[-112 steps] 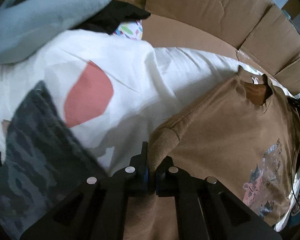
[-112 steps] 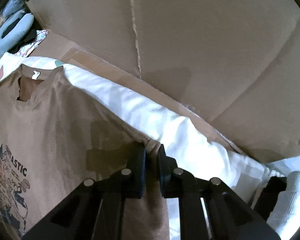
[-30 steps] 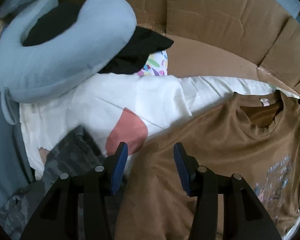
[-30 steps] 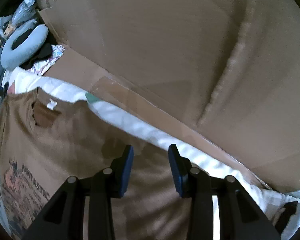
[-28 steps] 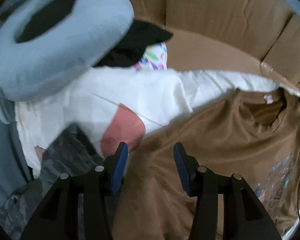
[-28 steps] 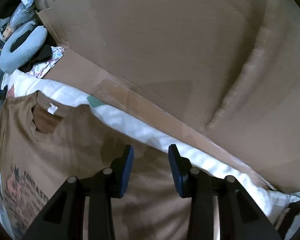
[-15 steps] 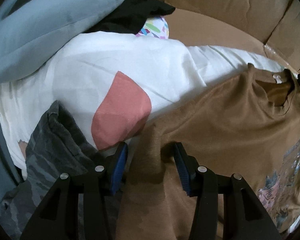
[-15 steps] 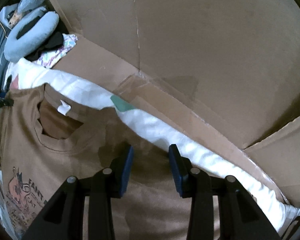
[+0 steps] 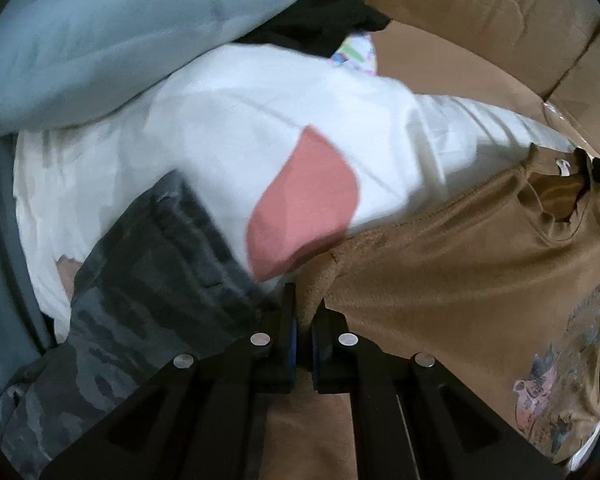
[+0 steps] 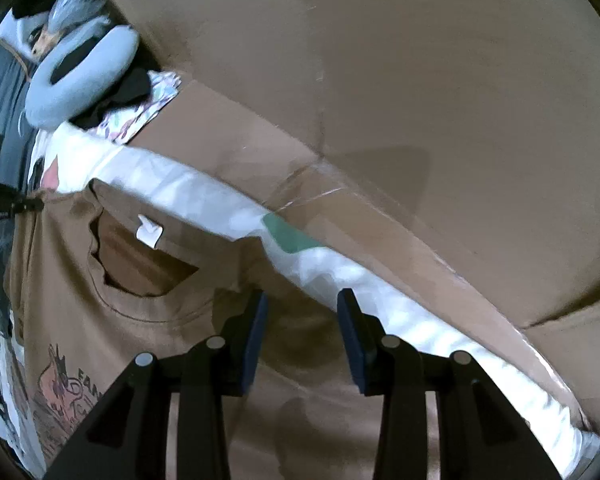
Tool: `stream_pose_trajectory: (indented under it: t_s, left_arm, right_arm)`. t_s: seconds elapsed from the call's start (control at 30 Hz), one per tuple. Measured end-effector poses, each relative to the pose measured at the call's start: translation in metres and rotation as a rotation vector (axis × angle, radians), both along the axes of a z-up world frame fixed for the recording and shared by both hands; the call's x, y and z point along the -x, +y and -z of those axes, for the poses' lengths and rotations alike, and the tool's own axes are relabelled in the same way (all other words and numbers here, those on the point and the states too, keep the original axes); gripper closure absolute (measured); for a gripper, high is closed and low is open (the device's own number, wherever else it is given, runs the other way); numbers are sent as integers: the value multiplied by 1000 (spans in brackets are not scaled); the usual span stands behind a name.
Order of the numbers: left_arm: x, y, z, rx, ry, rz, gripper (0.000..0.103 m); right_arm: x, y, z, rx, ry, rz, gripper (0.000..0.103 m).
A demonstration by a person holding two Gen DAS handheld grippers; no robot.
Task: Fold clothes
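- Since a second ago, left gripper (image 9: 303, 316) has dropped onto the brown T-shirt (image 9: 460, 280) and gone from spread to clamped on a pinch of its shoulder edge; right gripper (image 10: 300, 316) has shifted along toward the collar (image 10: 140, 268), jaws apart, nothing between them
- T-shirt lies spread face up on white bedding (image 10: 340, 272), beside the camouflage garment (image 9: 140, 300); cardboard (image 10: 380, 100) behind
- Progress: no fold visible yet; right shoulder ungripped; all folds remain
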State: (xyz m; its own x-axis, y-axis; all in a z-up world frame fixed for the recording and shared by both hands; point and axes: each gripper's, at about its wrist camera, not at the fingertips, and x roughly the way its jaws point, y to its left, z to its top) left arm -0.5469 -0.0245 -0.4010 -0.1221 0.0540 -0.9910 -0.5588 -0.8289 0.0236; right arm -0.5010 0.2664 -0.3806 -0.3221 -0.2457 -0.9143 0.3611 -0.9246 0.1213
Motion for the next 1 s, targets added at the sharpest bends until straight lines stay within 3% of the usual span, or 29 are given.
stream_pose_trajectory:
  t_s: [0.17, 0.23, 0.3, 0.37, 0.5, 0.6, 0.67, 0.7, 0.77, 1.0]
  left_arm:
    - [-3, 7, -3, -39, -28, 14, 96]
    - [-5, 13, -9, -47, -17, 25, 87]
    - [-6, 18, -18, -64, 20, 20, 62]
    - [-6, 23, -27, -93, 65, 13, 55]
    - [0, 38, -29, -119, 80, 12, 55]
    - [2, 52, -29, -178, 80, 78, 55]
    - [-6, 60, -36, -198, 79, 120, 55]
    - [-12, 66, -37, -194, 74, 133, 55]
    - [-23, 79, -37, -189, 62, 158, 55]
    - [-37, 125, -25, -222, 53, 200, 55]
  right_arm:
    - [4, -9, 10, -31, -14, -25, 68]
    - [6, -9, 11, -23, -20, -23, 68]
    - [9, -10, 11, -10, -24, -25, 68]
    - [13, -15, 14, -15, -31, -35, 68]
    - [17, -19, 20, -44, -29, -44, 68]
    - [17, -21, 18, -65, -9, -36, 70]
    - [15, -22, 15, -52, 1, -37, 86]
    - [14, -22, 14, -47, 4, -37, 87]
    - [14, -20, 7, -31, 21, -25, 99]
    - [20, -13, 2, 25, -3, 13, 98]
